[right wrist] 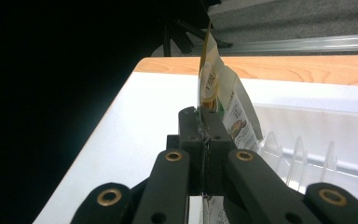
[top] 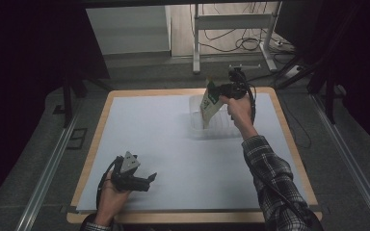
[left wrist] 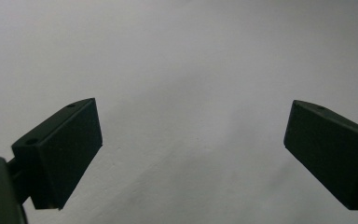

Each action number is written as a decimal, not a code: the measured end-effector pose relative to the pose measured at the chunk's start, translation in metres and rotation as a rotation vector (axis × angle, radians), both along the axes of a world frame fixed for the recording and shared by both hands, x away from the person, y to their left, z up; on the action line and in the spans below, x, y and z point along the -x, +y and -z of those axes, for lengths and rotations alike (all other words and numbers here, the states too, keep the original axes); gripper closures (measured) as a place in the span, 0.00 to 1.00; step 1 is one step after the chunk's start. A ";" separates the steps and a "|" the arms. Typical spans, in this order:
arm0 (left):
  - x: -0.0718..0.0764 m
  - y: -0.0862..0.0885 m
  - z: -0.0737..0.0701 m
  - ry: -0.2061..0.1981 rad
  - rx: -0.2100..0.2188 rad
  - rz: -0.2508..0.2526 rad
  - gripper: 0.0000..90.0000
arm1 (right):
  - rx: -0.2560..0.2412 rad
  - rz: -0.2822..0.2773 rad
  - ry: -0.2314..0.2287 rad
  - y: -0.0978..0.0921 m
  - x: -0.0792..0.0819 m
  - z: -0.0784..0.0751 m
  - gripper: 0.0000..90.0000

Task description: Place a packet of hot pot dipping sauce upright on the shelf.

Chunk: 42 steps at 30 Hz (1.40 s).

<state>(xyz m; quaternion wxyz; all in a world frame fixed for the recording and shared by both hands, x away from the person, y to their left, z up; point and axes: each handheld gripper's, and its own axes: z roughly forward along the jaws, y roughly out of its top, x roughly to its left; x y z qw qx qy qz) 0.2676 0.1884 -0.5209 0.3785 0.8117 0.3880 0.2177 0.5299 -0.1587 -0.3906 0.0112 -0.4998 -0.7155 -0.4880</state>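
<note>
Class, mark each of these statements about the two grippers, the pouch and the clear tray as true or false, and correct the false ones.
1. The right gripper is shut on the pouch. True.
2. The left gripper holds the pouch. False: its jaws stand wide apart with nothing between them, above the white table cover.
3. The pouch lies flat on the table. False: it hangs held by its top edge, over the clear tray.
4. The clear tray sits on the far right part of the table. True.
</note>
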 end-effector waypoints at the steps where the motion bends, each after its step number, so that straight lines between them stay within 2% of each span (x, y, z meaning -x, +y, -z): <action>1: 0.000 0.000 0.000 0.000 0.000 0.001 0.04 | 0.002 -0.001 0.001 0.001 0.000 0.002 0.99; 6: 0.000 -0.001 0.000 0.001 -0.006 0.007 0.04 | 0.024 -0.005 0.005 0.005 0.000 0.010 0.98; 10: 0.000 -0.001 0.000 -0.001 -0.010 0.008 0.04 | 0.022 0.003 0.002 0.005 -0.001 0.013 0.95; 12: 0.000 -0.001 0.000 0.000 -0.014 0.010 0.04 | 0.055 0.010 -0.006 0.005 0.000 0.013 0.93; 25: 0.000 -0.002 0.001 -0.001 -0.023 0.014 0.04 | 0.084 -0.028 -0.059 0.005 0.007 0.008 0.72; 42: 0.001 -0.003 0.000 -0.010 -0.029 0.016 0.04 | 0.163 -0.084 -0.125 0.007 0.022 -0.001 0.56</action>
